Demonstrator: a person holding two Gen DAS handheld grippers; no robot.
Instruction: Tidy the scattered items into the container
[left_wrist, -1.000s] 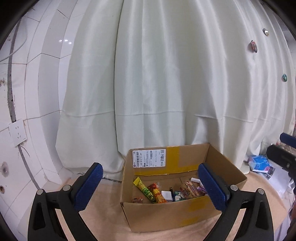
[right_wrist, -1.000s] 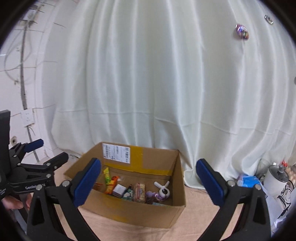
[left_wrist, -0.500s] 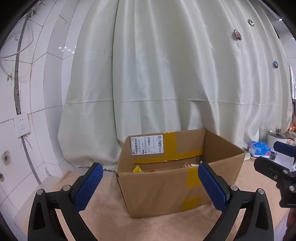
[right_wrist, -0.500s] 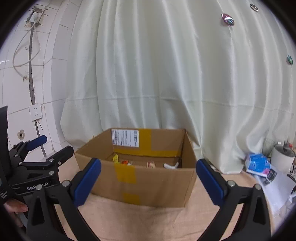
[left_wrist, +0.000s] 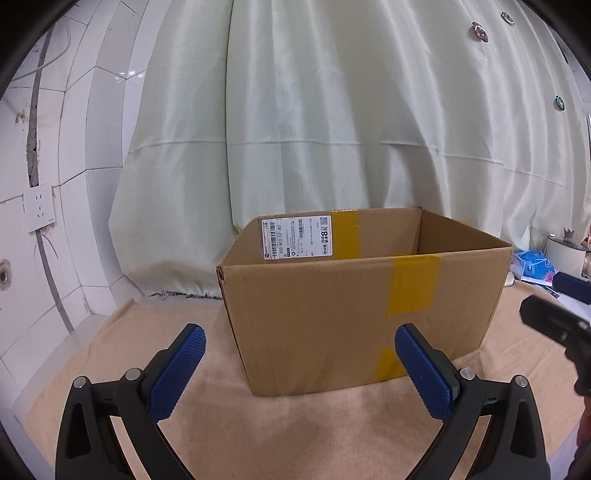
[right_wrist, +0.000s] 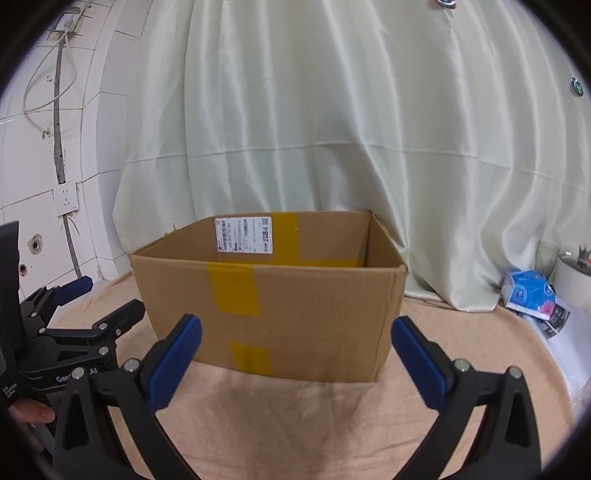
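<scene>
box (left_wrist: 332, 317) mid-counter | left hand-held gripper (left_wrist: 301, 373) apart, empty | right hand-held gripper (right_wrist: 295, 363) apart, empty | risk: low approach nudges box wall

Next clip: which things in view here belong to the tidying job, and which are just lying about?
Belong to the job:
- cardboard box, open at the top, contents not visible from here
- left tongs, open, empty
- right tongs, open, empty

Just lying about:
- blue tissue pack by the curtain
- white pot at far right
- wall socket
- curtain
</scene>
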